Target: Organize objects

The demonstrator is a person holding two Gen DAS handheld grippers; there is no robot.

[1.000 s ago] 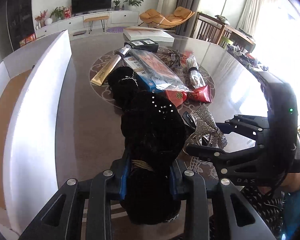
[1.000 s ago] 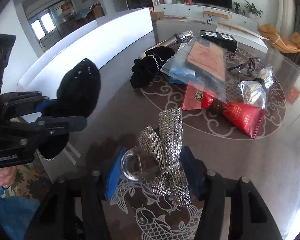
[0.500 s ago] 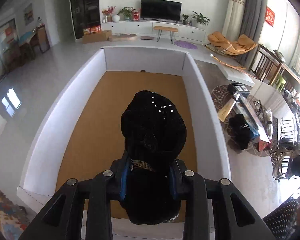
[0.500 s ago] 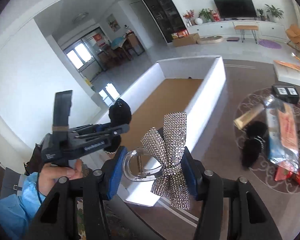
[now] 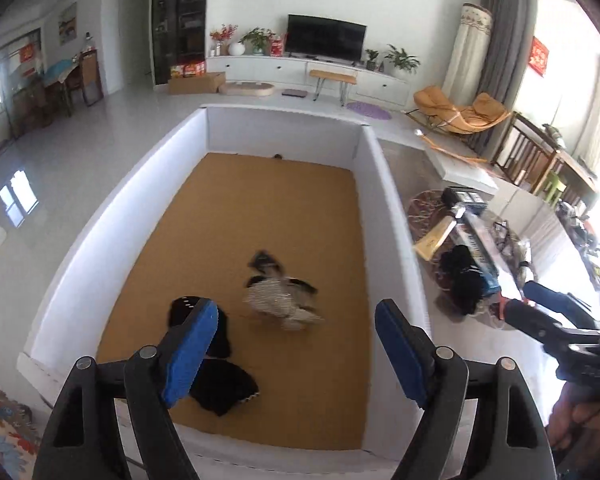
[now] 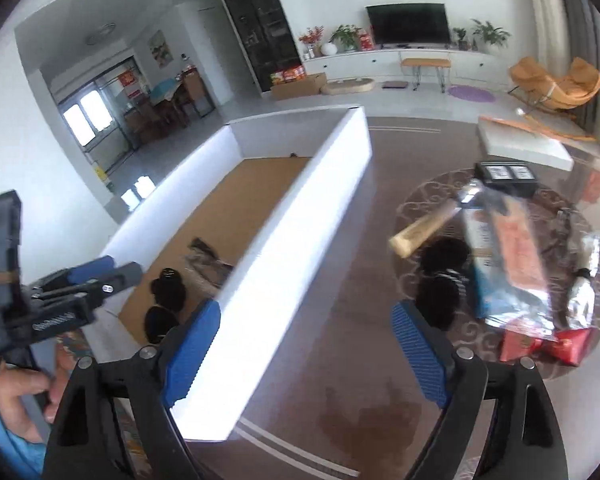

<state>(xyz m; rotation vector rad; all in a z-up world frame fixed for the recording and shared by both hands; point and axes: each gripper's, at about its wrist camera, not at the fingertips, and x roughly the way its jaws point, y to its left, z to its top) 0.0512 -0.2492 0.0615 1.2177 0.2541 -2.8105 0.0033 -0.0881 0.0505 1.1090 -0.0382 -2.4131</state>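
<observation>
Behind your white-walled, cork-floored box (image 5: pixel 100 216), the black velvet bow (image 6: pixel 440 276) lay on the desk (image 6: pixel 340 340), nearer your right hand-held gripper (image 6: pixel 306 350); both hand-held grippers' jaws were opening, empty.

You see both fisheye views in bright daylight, their corners lost to black vignette and straight lines bowed near the edges. Windows blow out to white at the right edge of the left wrist view. In the right wrist view the white box wall (image 6: pixel 300 216) glares and the glossy table (image 6: pixel 340 360) carries sheen. The silver bow (image 5: pixel 280 300) is smeared by motion blur; table items look soft.
</observation>
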